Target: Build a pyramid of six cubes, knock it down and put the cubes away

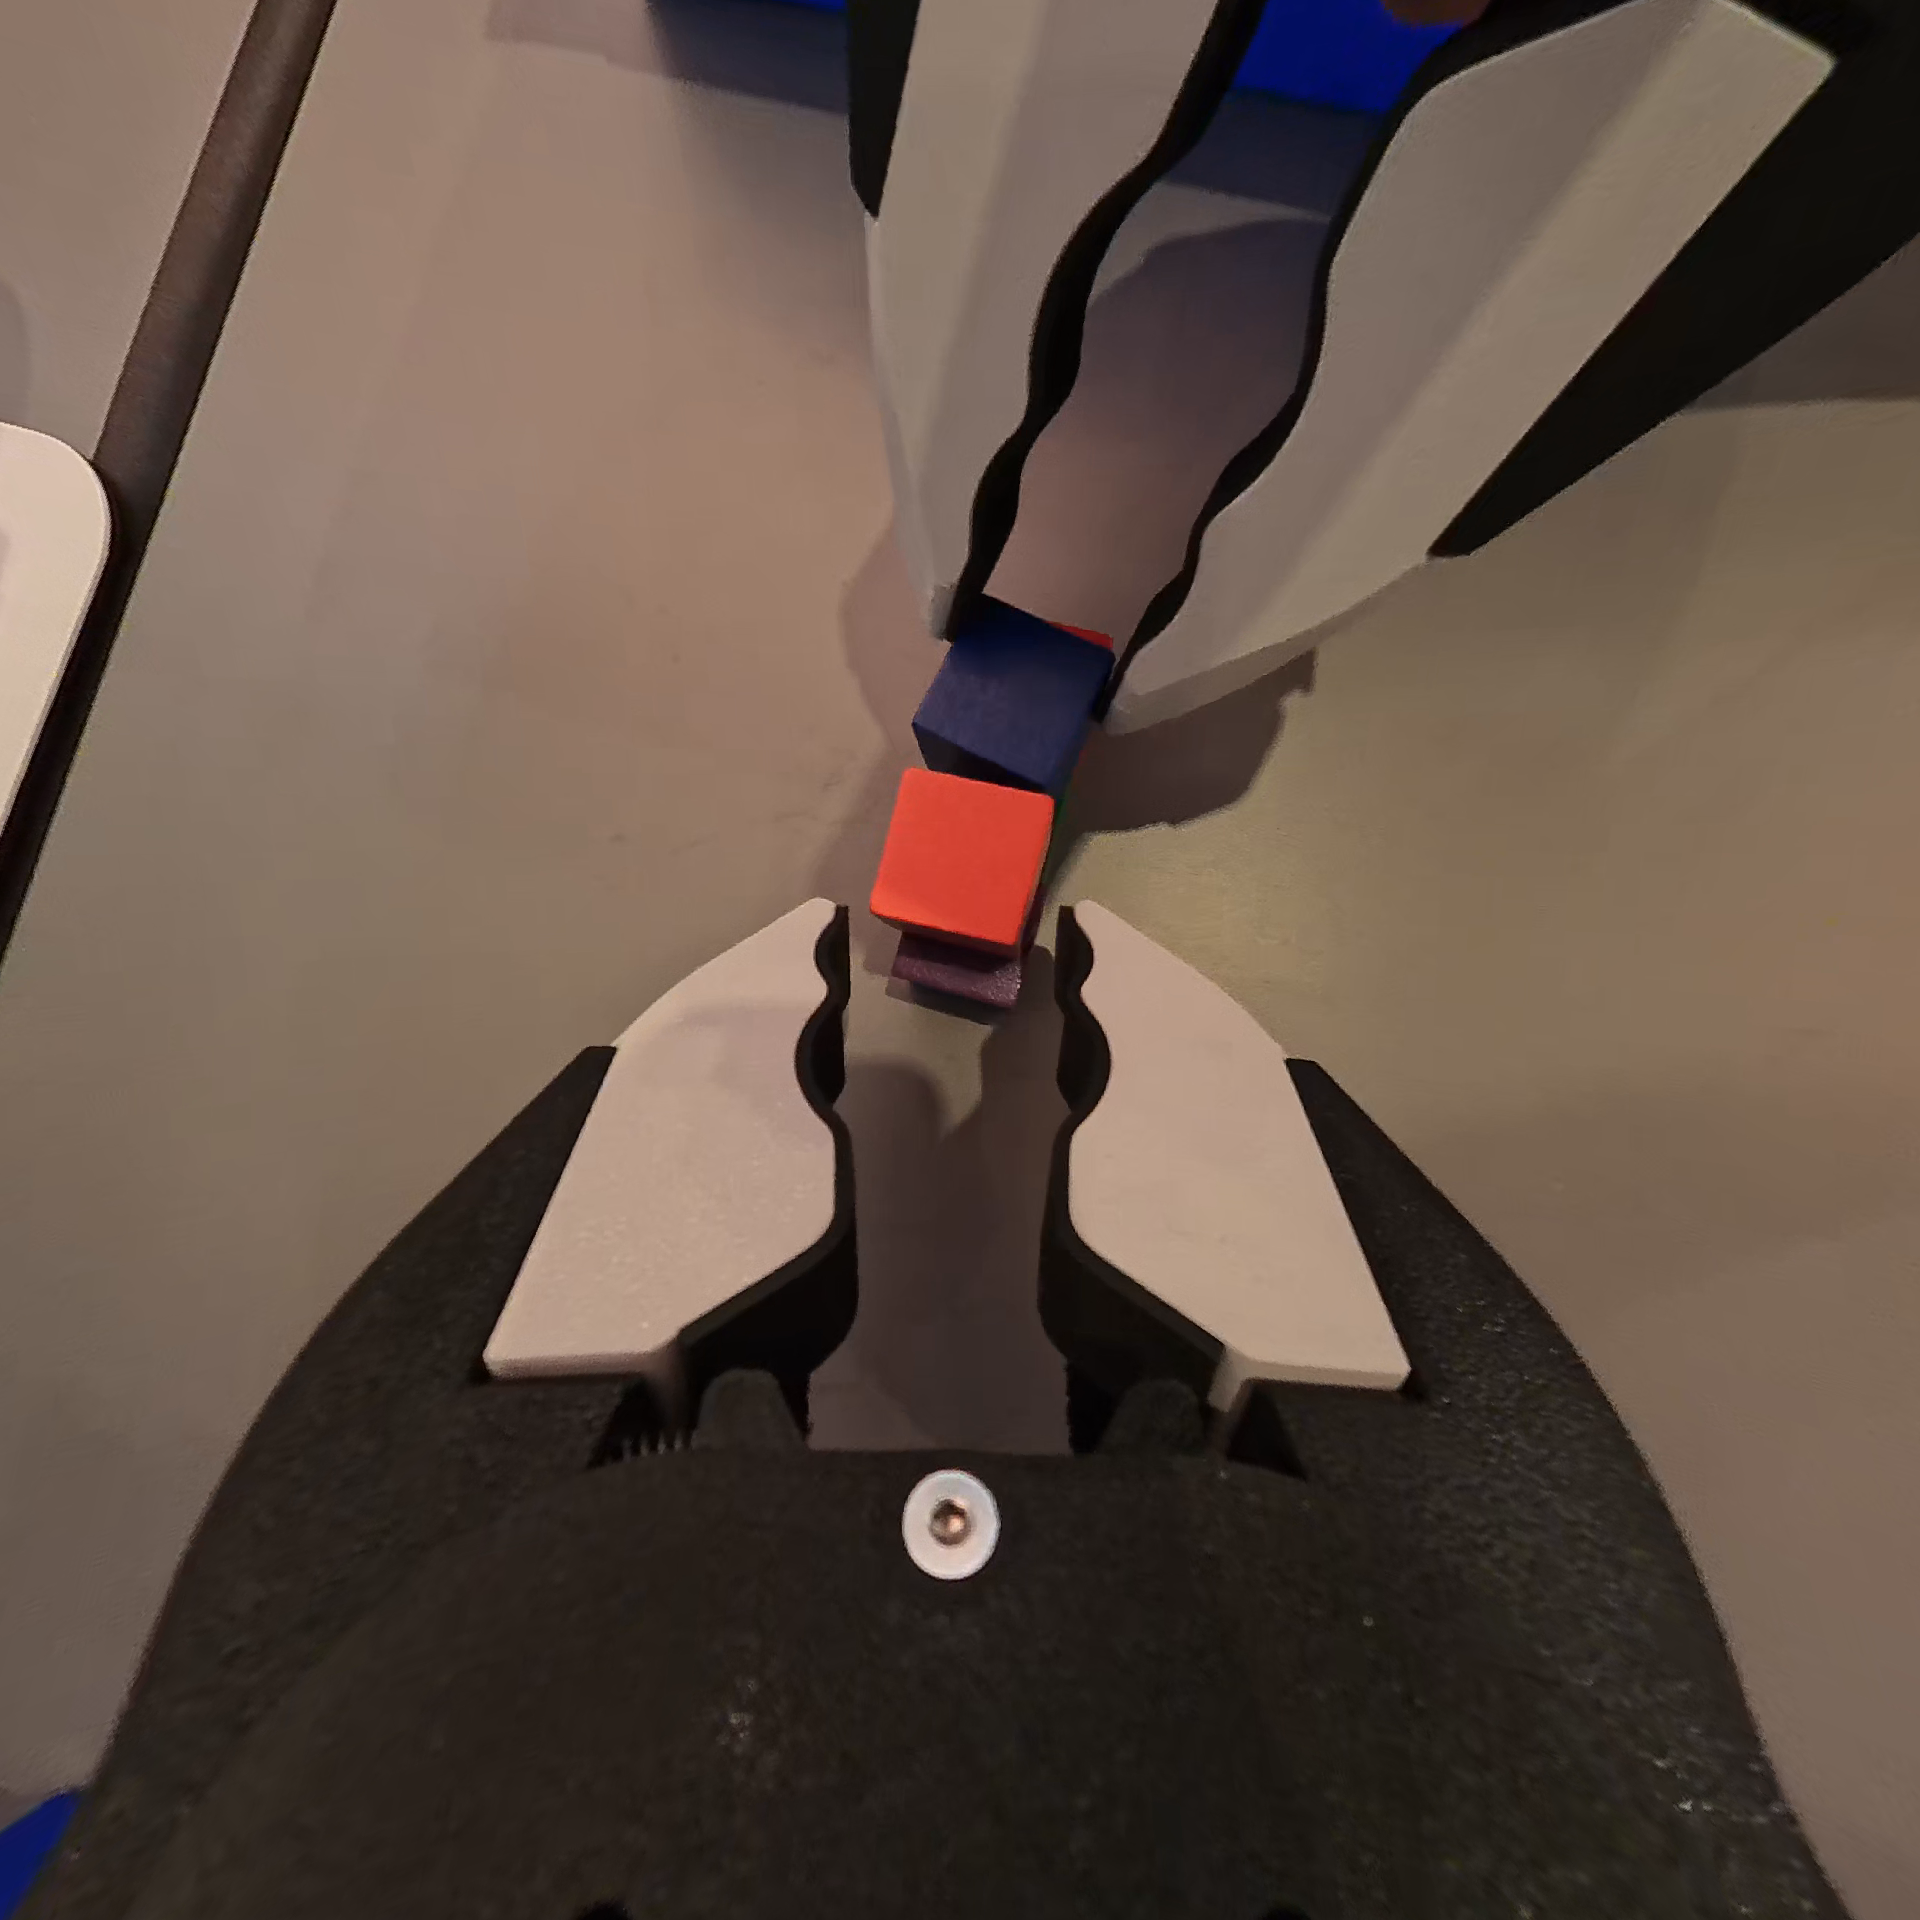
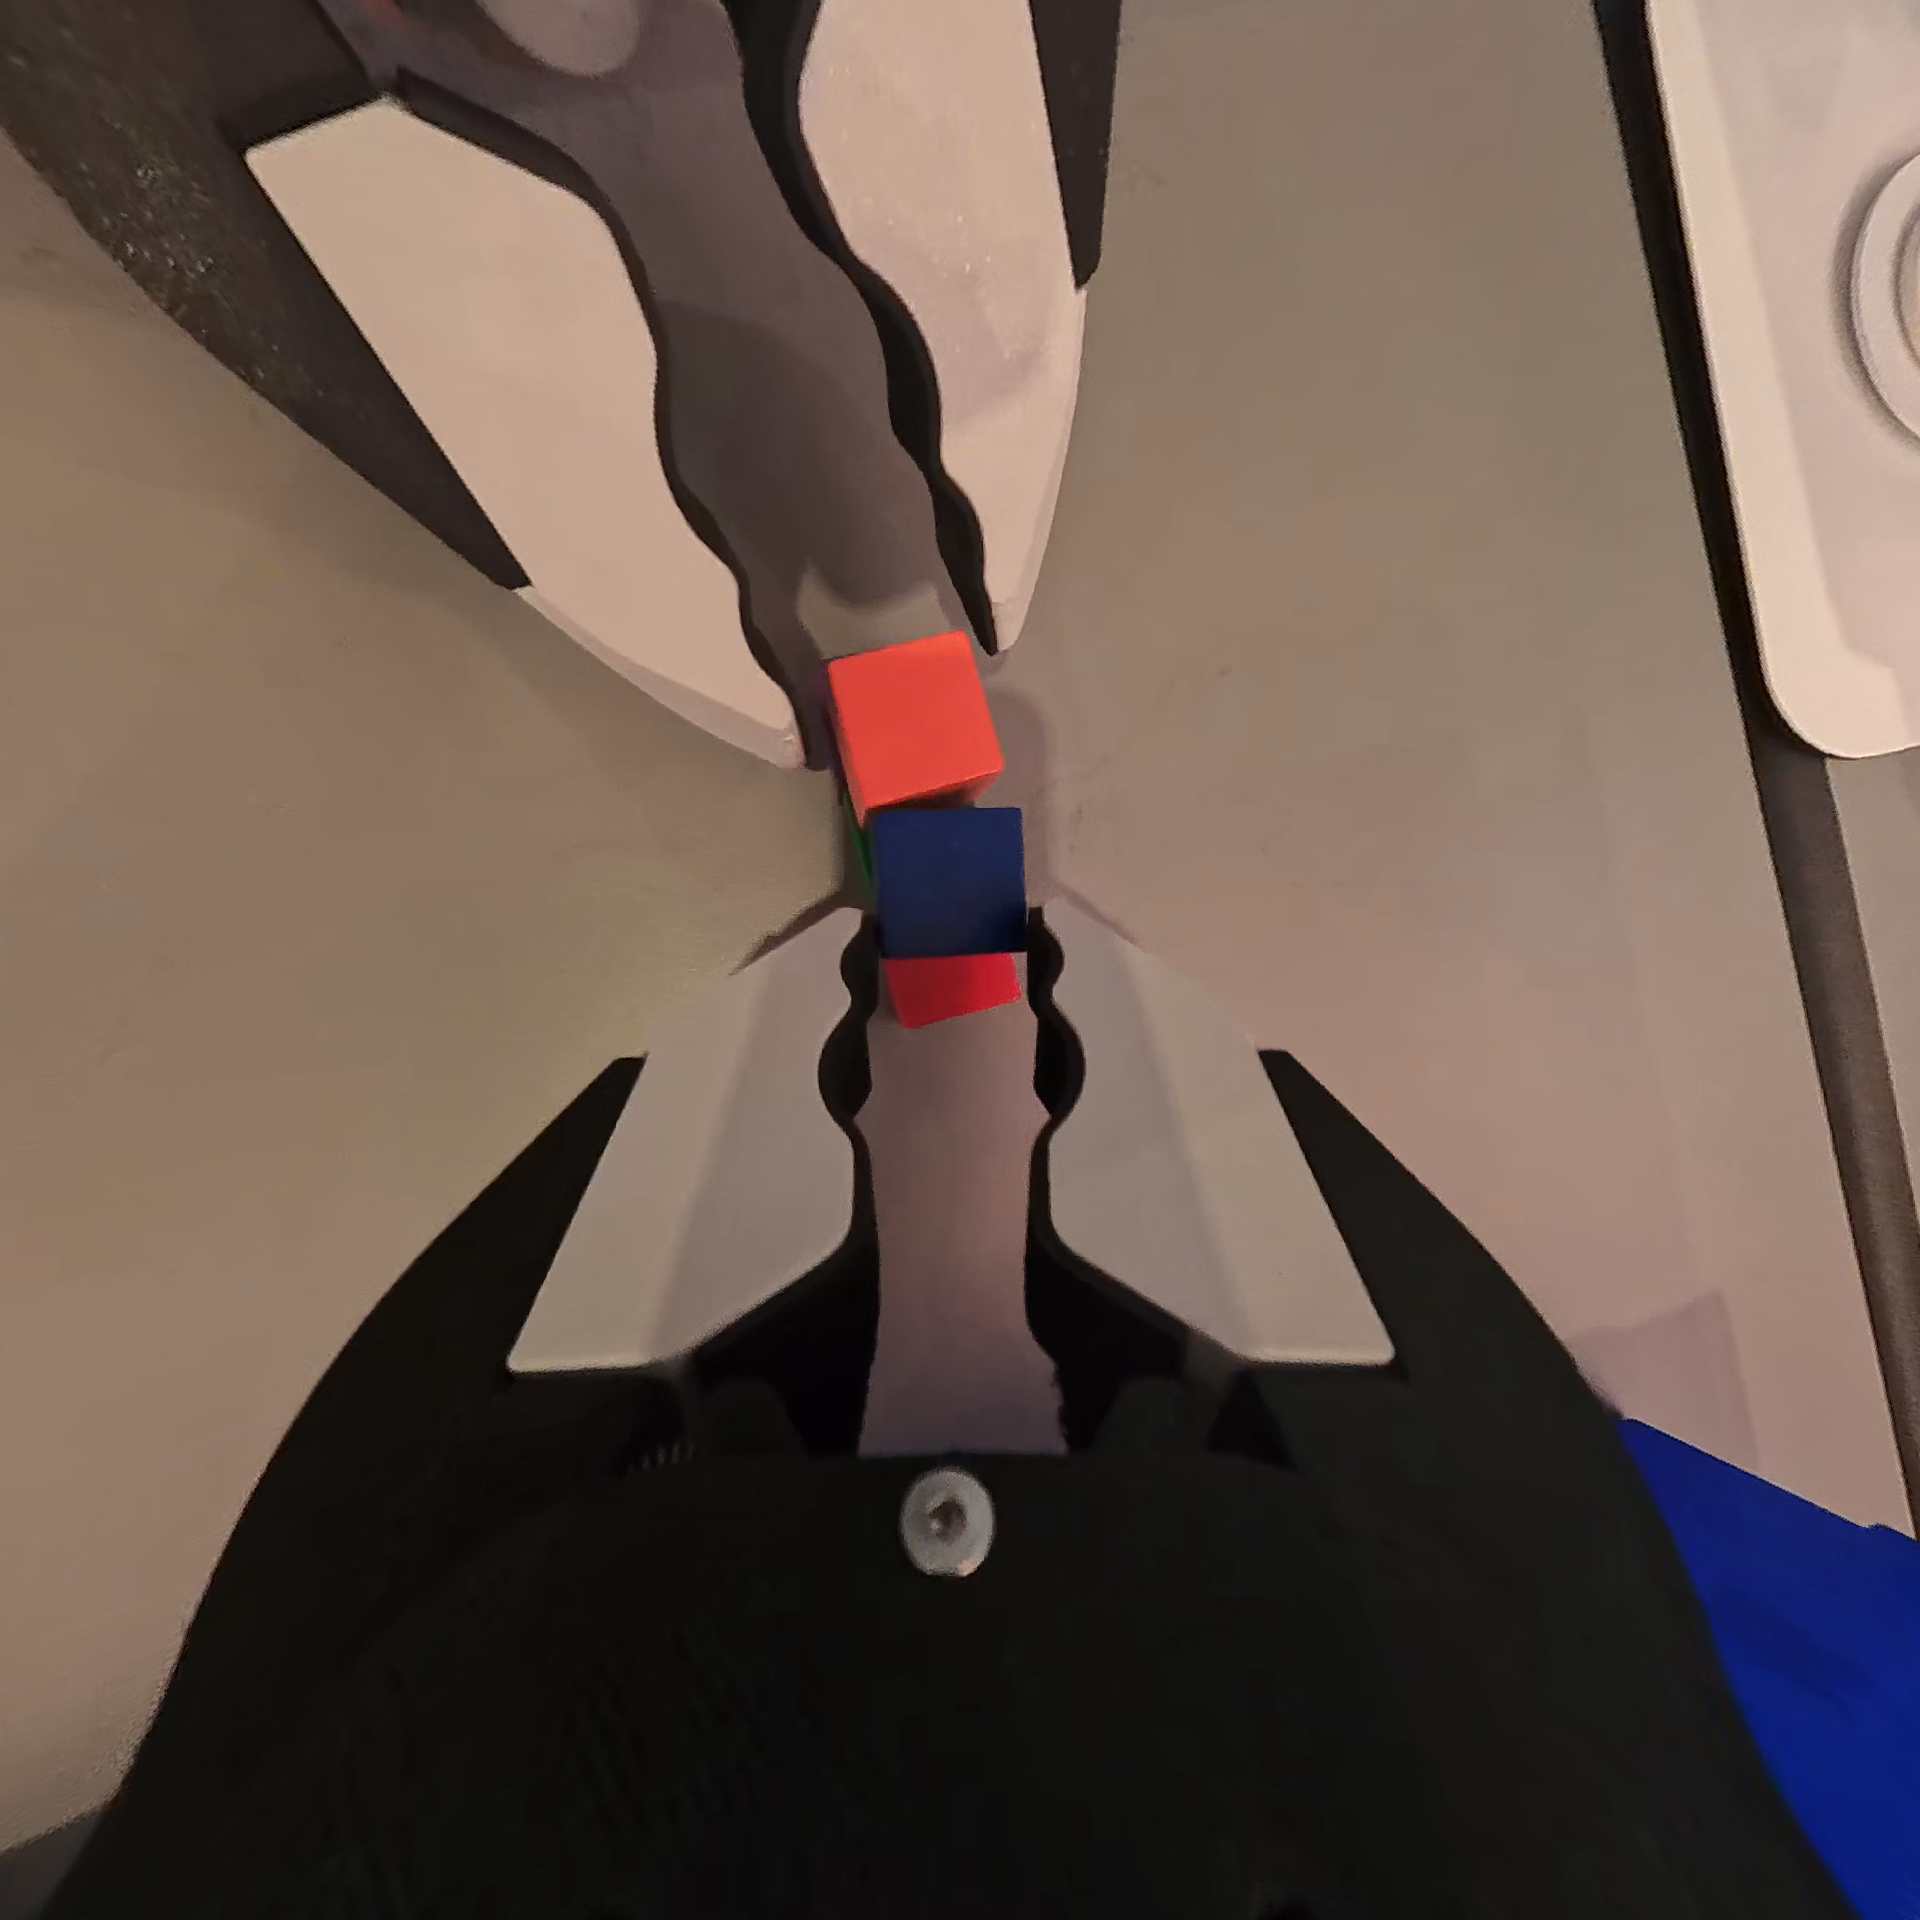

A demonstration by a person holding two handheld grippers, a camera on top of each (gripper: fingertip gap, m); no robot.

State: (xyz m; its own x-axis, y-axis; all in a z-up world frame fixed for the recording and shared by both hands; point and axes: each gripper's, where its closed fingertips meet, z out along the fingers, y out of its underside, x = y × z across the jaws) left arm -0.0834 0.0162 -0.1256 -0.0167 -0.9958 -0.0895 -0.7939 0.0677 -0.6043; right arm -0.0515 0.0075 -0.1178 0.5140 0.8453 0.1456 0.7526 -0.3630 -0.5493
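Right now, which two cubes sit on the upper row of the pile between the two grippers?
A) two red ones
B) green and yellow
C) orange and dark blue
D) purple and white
C: the orange cube and the dark blue cube lie side by side on top, above a red cube.

Beige tabletop [image 1: 468,623]; dark seam [image 1: 197,312] at edge; dim warm light

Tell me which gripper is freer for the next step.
Left, probably: the left gripper sits open and empty beside the orange cube, while the right gripper seems clamped on the blue cube.
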